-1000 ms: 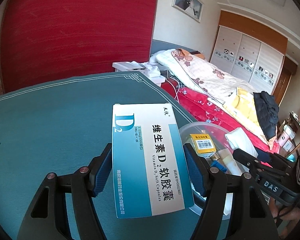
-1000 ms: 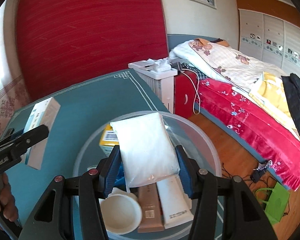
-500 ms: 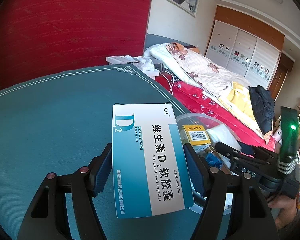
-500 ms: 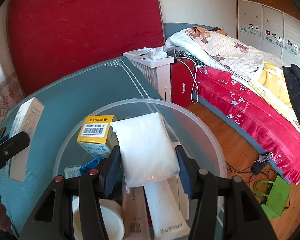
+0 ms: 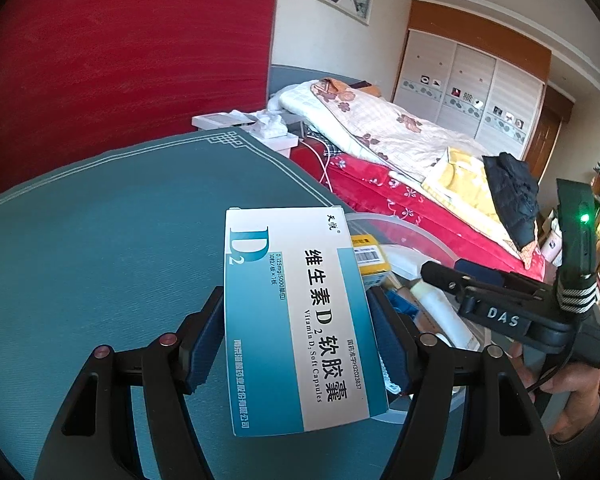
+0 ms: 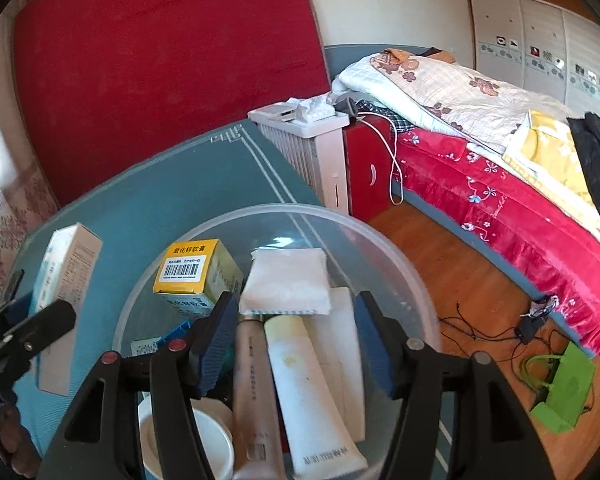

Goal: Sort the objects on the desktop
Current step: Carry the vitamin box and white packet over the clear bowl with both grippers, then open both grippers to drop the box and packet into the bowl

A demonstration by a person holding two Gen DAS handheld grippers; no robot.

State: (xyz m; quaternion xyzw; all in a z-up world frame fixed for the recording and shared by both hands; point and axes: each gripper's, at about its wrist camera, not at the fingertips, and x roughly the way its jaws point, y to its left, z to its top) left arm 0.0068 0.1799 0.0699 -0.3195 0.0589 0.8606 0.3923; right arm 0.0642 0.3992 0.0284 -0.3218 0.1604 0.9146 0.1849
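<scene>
Gripping with the left tongs (image 5: 296, 344) clenched flat across the long sides of a blue-and-white cardboard vitamin D2 box (image 5: 296, 320), carrying it above the teal cloth-covered table (image 5: 100, 260), just beside the rim of the clear round plastic basin (image 6: 380, 248). Opening the right tongs (image 6: 296, 336) over that basin, jaws spreading clear of a soft white sachet (image 6: 286, 282) now lying loose on the tubes inside, next to a yellow carton with a barcode (image 6: 186, 268). Judging the box light, stiff and smooth-faced, likely to crush if squeezed hard, so best taken by its narrow side walls near the middle, as now. Watching the basin rim and the right tongs close alongside; little room there. Leaving plenty of open cloth on the far and left sides, with the table edge dropping to the wooden floor (image 6: 460, 272) beyond the basin.
</scene>
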